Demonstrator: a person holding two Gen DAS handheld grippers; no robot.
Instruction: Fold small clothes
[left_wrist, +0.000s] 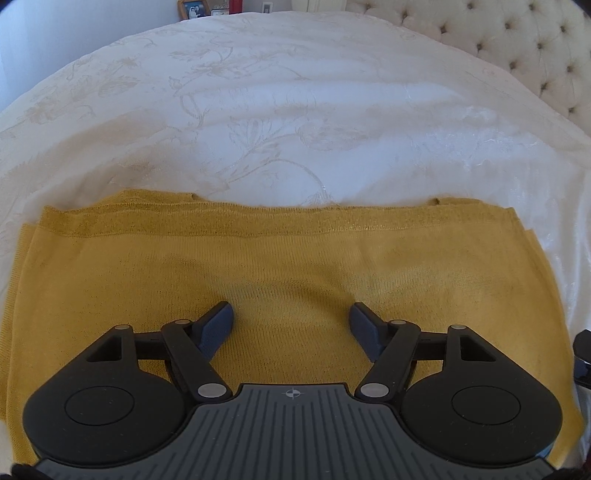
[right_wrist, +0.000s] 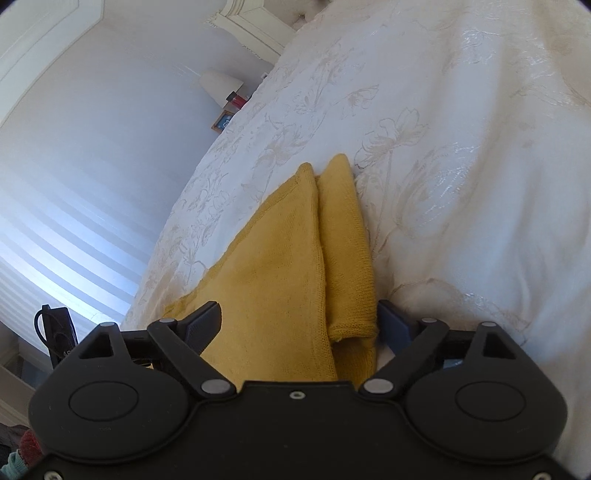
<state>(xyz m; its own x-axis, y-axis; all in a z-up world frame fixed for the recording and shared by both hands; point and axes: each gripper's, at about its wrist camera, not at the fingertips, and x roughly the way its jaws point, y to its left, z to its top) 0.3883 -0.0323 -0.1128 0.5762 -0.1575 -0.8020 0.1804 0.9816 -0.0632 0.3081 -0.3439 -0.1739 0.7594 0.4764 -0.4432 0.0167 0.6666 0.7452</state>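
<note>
Both grippers (left (left_wrist: 291, 321), right (right_wrist: 299, 325)) gape over folded mustard knit (left_wrist: 295, 266); bedspread (left_wrist: 295, 110) beyond seems bare.

Both tongs gape — left tongs (left_wrist: 291, 325) angled steeply downward, right tongs (right_wrist: 299, 325) tilted lower only slightly.

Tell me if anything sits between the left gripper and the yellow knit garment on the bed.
Nothing visible does. The left gripper is open directly over the yellow knit garment, which lies folded on the white bedspread with only bare fabric between the fingers.
</note>
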